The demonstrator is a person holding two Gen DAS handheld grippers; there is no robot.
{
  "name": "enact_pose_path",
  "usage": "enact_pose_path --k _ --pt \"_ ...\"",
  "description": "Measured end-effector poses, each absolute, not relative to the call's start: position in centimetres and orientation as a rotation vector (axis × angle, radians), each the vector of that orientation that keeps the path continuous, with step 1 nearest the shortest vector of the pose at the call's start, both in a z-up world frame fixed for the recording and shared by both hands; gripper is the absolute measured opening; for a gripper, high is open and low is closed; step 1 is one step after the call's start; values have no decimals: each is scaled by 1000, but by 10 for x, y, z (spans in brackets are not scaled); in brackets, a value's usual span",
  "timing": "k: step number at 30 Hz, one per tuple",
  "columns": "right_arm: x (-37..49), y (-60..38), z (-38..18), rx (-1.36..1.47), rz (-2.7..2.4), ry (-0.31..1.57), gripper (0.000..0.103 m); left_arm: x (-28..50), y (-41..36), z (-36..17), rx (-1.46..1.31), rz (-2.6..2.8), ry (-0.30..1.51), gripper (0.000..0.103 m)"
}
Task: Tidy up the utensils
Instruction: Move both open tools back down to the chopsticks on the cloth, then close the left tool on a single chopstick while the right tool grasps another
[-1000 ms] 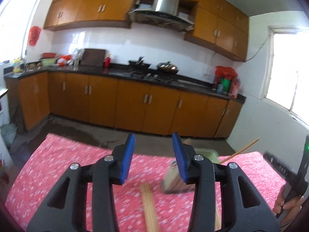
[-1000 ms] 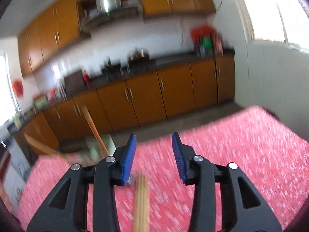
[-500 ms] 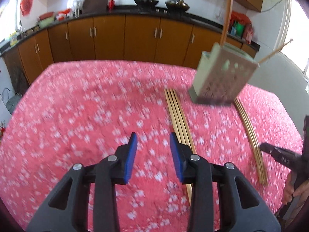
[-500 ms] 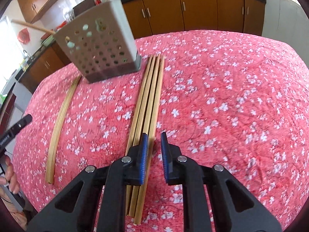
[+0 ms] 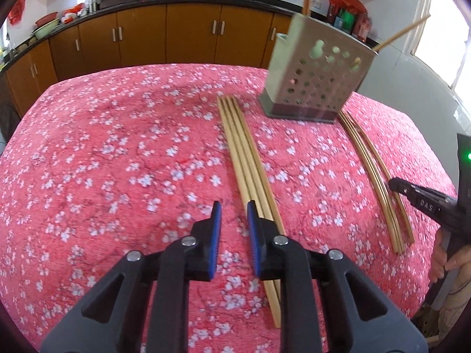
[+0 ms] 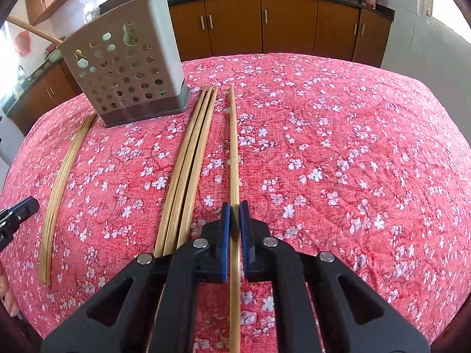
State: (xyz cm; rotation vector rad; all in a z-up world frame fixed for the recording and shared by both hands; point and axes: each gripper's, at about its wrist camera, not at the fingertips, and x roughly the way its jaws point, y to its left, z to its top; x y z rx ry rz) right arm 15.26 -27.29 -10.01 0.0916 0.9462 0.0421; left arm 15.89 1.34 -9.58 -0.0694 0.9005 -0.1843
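Note:
My right gripper is shut on one bamboo chopstick, which lies apart to the right of three others on the red flowered cloth. My left gripper hovers low over the cloth, its jaws closing with only cloth between them. A bundle of several chopsticks lies just right of its right finger. A grey perforated utensil holder stands at the far ends of both bundles, with wooden sticks standing in it.
The table's red flowered cloth has wide free room left of the left gripper and right of the right one. A second chopstick bundle lies at the right. A hand shows at the right edge. Kitchen cabinets stand behind.
Both grippers dropped from facing the kitchen down to the table. The right jaws shut on one chopstick, which now lies apart from its bundle. The left jaws narrowed beside the other bundle.

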Motion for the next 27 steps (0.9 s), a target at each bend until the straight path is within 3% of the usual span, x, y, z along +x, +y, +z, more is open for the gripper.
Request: enact_pose_path --k 19,27 --pt "145 -277 -94 127 59 966 8 158 -8 -109 72 -147 947 14" --pt "145 -283 -96 138 17 930 8 186 30 -107 25 -44 933 9"
